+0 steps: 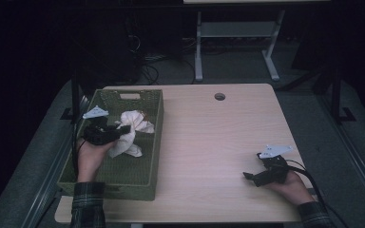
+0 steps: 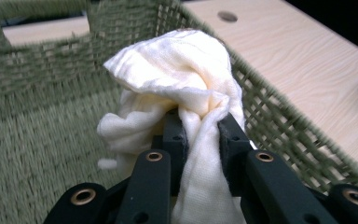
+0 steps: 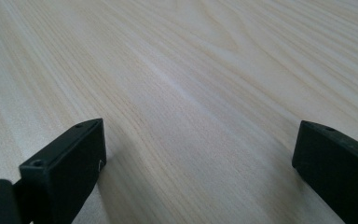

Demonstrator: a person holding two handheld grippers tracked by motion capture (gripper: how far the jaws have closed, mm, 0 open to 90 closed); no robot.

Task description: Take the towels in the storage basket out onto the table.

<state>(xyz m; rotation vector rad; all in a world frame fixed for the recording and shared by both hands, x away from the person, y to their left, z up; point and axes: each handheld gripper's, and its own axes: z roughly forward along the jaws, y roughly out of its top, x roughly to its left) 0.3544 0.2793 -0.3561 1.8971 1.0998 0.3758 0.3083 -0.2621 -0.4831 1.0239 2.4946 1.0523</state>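
Cloth (image 2: 186, 84) pinched between the jaws of the left hand-held gripper (image 2: 200, 135), bunched above them and trailing below, inside the green basket (image 1: 154, 142). Step judged: lifting cloth out; next move calls for clearing the basket wall on the gripper's right before carrying over the worktop (image 1: 209, 142). Right hand-held gripper (image 1: 259, 176) rests wide, empty. Left gripper view shows the pinch itself; high view shows the basket's place.

Black claws (image 1: 122, 129) with brass screws; plaid sleeves (image 1: 88, 202).
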